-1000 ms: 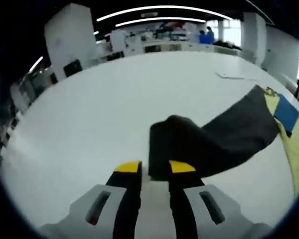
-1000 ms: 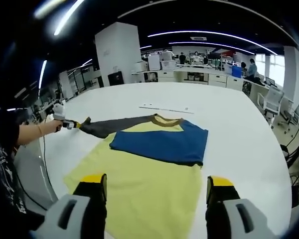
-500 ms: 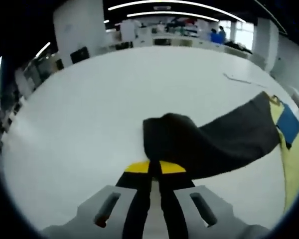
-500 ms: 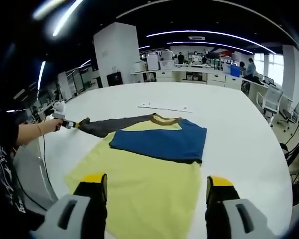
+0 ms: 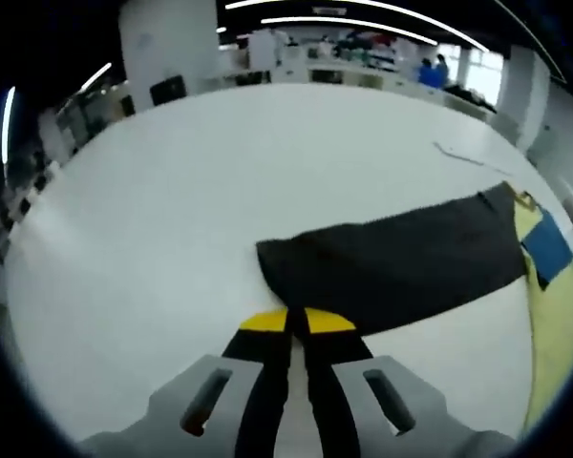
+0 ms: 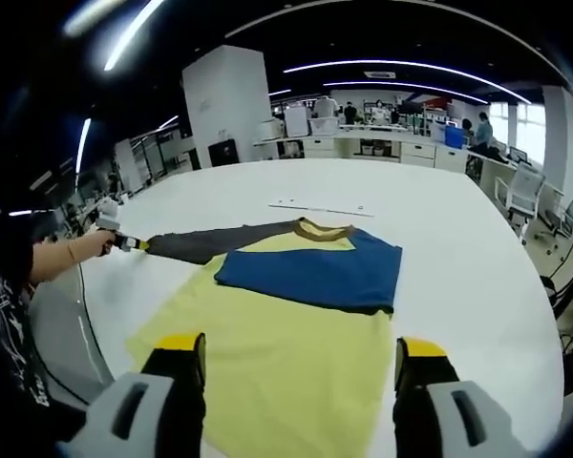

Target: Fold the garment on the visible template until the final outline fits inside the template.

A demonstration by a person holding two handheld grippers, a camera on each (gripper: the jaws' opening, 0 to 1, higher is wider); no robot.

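Table [image 6: 458, 248] white, round-edged, carries garment [image 6: 277, 334]: yellow body spread flat, blue part [image 6: 315, 272] folded across its upper half, dark grey sleeve [image 6: 210, 243] stretched out toward the left in right gripper view. At far left of that view a person's hand [image 6: 91, 243] holds left gripper [image 6: 132, 243] at the sleeve end. Mustard collar [image 6: 323, 230] sits at the top edge of the blue part. Thin white strip [image 6: 320, 208] lies on the table beyond the collar, apart from the garment. Right gripper [image 6: 301, 358] hangs over the near yellow hem, fingers [image 6: 180, 348] spread wide apart, holding nothing.

Left gripper view: left gripper [image 5: 296, 320] fingers [image 5: 265, 322] clenched together, yellow tips pinching the cuff end of sleeve [image 5: 392, 272]. Sleeve lies flat and taut on table [image 5: 172, 210], running right to the yellow body [image 5: 554, 324] and blue part [image 5: 547, 246] at the edge. Thin strip [image 5: 463, 156] on table farther back. Office desks blurred behind.
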